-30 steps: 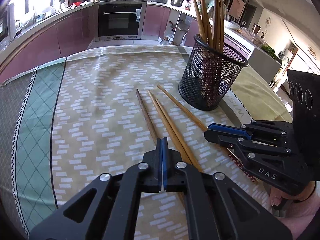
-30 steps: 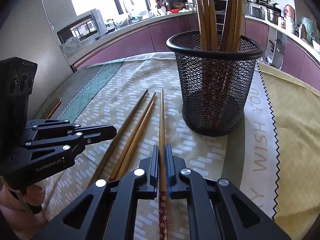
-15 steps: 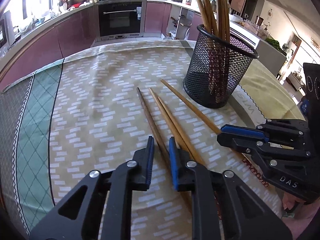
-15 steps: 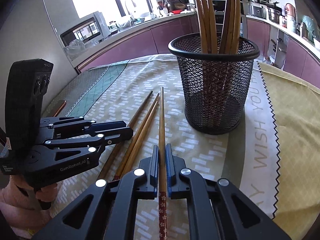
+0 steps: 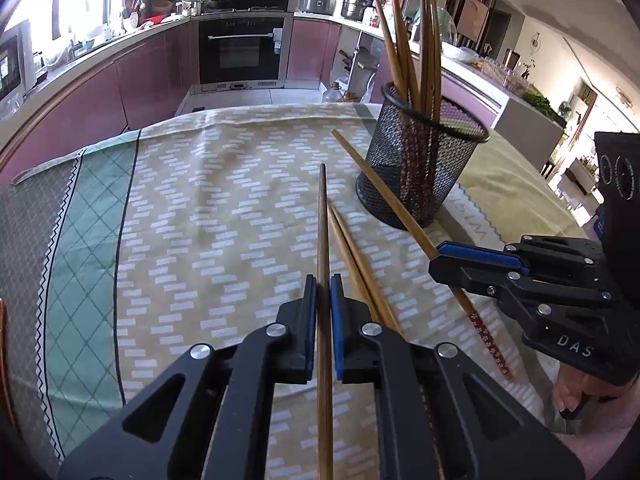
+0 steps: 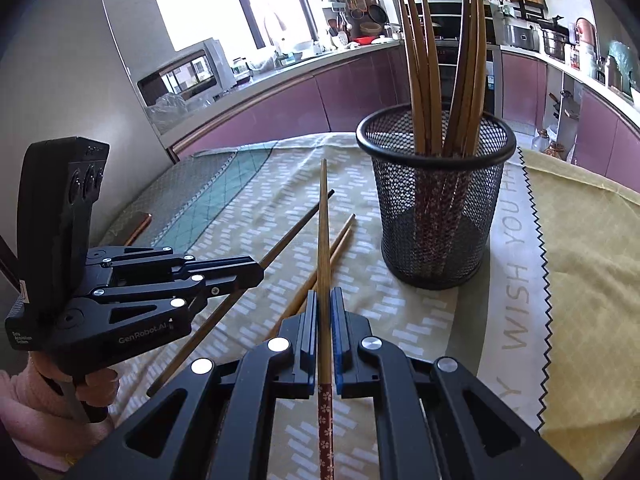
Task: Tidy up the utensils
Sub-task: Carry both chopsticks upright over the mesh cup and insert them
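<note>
Chopsticks are the subject of the task, and we find them in three places: a bundle standing upright in the black mesh holder (image 6: 436,196) toward the far right of the table, two (image 5: 360,256) lying loose on the tablecloth (image 5: 224,216) near its middle, and one in each gripper. We note the left gripper (image 5: 323,316) closed on a dark chopstick (image 5: 322,216), pads pressing both sides of the shaft, tip pointing away toward the far edge. The right gripper (image 6: 324,320) is likewise closed on a lighter chopstick (image 6: 322,224) whose patterned red end trails back under the jaws. In the right wrist view both held sticks appear raised off the cloth. We judge the step in hand to be the lift and carry after a double pickup, with the drop into the holder not yet made. The next move, in our judgement, calls for tipping each stick toward vertical and clearing the rim without striking the bundle already inside. The surface is a table under a patterned beige cloth with a green diamond border at the left edge and lettering near the holder. The room is a kitchen with purple cabinets, a built-in oven (image 5: 240,52), a bright window and a microwave on the counter.
</note>
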Available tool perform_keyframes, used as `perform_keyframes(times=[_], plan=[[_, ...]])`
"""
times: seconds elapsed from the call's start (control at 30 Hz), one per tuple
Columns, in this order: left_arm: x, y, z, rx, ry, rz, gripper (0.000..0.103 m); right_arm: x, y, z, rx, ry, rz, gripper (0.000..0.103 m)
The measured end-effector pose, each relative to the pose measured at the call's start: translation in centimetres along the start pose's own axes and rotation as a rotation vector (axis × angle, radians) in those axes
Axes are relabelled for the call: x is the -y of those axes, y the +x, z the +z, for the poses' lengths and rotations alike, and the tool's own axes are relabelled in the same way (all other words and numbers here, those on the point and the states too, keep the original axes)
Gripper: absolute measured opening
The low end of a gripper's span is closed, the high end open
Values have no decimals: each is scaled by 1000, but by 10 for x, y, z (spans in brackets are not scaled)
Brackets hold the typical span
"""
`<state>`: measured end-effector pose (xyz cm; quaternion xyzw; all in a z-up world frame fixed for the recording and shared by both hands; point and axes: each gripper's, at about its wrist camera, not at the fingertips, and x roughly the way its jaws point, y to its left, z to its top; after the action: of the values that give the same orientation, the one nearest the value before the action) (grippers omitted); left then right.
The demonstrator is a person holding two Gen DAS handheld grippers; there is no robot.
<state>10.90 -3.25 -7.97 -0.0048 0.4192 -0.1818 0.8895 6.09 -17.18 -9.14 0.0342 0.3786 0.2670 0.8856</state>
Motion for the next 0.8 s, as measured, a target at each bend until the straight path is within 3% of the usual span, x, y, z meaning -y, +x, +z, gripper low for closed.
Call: perform_keyframes(times=[0.27,0.5,0.8], plan=[[0,-38,9,73,0,-85,7,2,-29,6,65,3,55,6],[0,-66,17,125,-7,-178,7,7,-54,14,127,14,68,6],[-2,-92,23,186,-21,-246,7,10,-70,18,174,25,73,6]])
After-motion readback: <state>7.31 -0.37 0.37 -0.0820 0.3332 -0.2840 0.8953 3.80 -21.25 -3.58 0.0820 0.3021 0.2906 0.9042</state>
